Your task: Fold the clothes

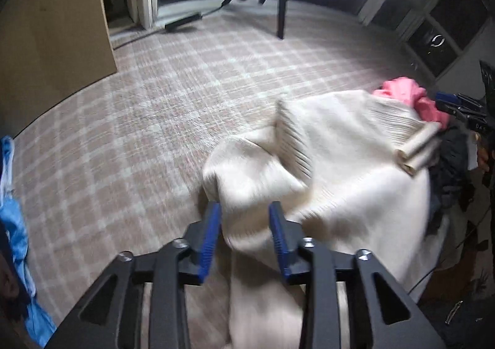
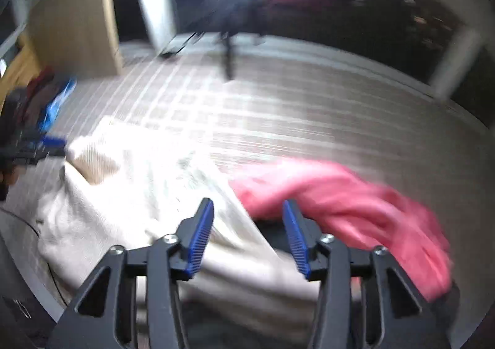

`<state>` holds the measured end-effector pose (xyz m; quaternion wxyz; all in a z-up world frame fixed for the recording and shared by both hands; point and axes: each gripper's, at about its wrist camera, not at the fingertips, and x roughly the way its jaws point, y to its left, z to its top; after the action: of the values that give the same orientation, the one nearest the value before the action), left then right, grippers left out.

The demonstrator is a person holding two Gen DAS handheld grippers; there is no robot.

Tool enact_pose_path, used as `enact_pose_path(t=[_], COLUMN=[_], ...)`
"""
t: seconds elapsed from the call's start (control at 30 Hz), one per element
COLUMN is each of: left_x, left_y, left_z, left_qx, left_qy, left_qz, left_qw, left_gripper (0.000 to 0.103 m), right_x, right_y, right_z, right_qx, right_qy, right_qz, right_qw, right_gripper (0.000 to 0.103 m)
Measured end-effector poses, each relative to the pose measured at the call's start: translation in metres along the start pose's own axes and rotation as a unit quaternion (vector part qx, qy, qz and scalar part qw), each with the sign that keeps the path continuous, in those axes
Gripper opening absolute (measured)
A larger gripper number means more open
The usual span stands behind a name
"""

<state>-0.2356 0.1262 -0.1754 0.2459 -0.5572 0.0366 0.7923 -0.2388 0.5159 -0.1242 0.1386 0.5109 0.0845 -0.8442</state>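
Observation:
A cream ribbed sweater (image 1: 349, 169) lies bunched on a plaid-covered surface (image 1: 154, 107). In the left wrist view my left gripper (image 1: 246, 219) is open, its blue pads on either side of a fold of the sweater. My right gripper (image 1: 458, 107) shows at the right edge, near the sweater's rolled cuff (image 1: 417, 151). In the right wrist view the right gripper (image 2: 247, 213) is open above the sweater (image 2: 130, 191), with a pink garment (image 2: 349, 197) just beyond its right finger. The left gripper (image 2: 46, 144) shows at the far left by the sweater's edge. Both views are motion-blurred.
A pink garment (image 1: 411, 98) and dark clothes (image 1: 451, 175) are piled at the right. Blue clothing (image 1: 15, 225) lies at the left edge. A wooden panel (image 1: 52, 33), a dark stand leg (image 1: 281, 18) and a cabinet (image 1: 433, 15) stand at the back.

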Motion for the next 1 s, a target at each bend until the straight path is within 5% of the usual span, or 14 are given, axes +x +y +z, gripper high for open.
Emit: enact_pose_path(t=[0.33,0.37,0.4,0.5,0.63,0.87,1.0], left_x=[0.047,0.044,0.042,0.026,0.007,0.026,0.039], left_y=[0.022,0.021,0.02,0.019,0.013,-0.005,-0.021], left_z=[0.02,0.02,0.019,0.019,0.018,0.035,0.045], left_qx=[-0.05,-0.049,-0.048,-0.04,-0.011,0.03,0.054], left_qy=[0.037,0.034,0.031,0.019,0.006,0.026,0.042], left_qz=[0.008,0.007,0.007,0.009,0.01,-0.011,-0.003], left_qw=[0.998,0.9982,0.9984,0.999,0.9999,0.9991,0.9977], left_gripper=[0.036,0.036,0.036,0.036,0.039,0.041,0.041], right_x=[0.094,0.097,0.095,0.059,-0.016,-0.023,-0.021], right_y=[0.012,0.015,0.018,0.013,-0.021,-0.08,-0.074], right_z=[0.03,0.028,0.025,0.009,-0.022,-0.091,-0.094], right_qx=[-0.013,-0.015,-0.019,0.009,0.044,0.112,0.088], right_qy=[0.076,0.079,0.078,0.066,0.013,0.077,0.095], right_qz=[0.101,0.108,0.116,0.145,0.139,0.062,0.036], right_qw=[0.992,0.991,0.99,0.987,0.989,0.989,0.991], right_gripper=[0.052,0.035,0.005,0.004,0.004,0.004,0.006])
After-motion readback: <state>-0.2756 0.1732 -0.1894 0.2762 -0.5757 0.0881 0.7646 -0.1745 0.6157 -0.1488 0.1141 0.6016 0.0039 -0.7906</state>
